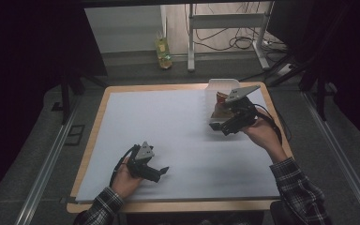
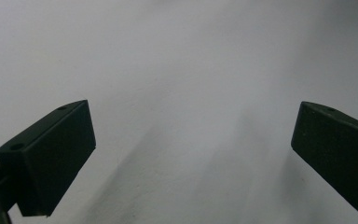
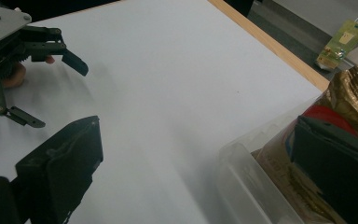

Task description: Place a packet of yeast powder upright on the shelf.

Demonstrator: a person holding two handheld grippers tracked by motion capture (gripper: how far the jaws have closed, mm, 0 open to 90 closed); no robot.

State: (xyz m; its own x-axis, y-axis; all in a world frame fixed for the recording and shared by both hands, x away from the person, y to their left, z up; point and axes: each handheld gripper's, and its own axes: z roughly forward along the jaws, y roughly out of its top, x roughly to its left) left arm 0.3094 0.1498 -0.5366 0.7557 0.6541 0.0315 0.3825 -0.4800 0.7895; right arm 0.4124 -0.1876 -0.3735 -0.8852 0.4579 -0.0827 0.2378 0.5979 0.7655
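Looking down on a wooden worktop (image 1: pixel 96 136) covered by a pale sheet (image 1: pixel 178 140), dark surroundings all around.

Resting low over the sheet near the front left: the left gripper (image 1: pixel 161 172), held in a hand (image 1: pixel 127 180) with a plaid sleeve (image 1: pixel 101 208), jaws spread wide apart and pinching nothing. Seen along its own jaws, showing bare pale sheet (image 2: pixel 182 93) between the two black pads.

Reaching at the far right side of the worktop: the right gripper (image 1: pixel 220 125), held in the other hand (image 1: pixel 262 133), tilted down at the rim of a clear plastic bin (image 1: pixel 213 86). Jaws spread, one hanging outside the bin wall over the sheet, the other sitting inside among the contents; closing on nothing that can be made out.

Lying inside the clear plastic bin (image 3: pixel 242 172): crinkled gold packets (image 3: pixel 354 93) and something red (image 3: pixel 328 116), the details too dim to tell.

Standing on the floor beyond the worktop: a yellowish bottle (image 1: pixel 163 50), beside white frame legs (image 1: pixel 191 42) and loose cables (image 1: pixel 234 42).
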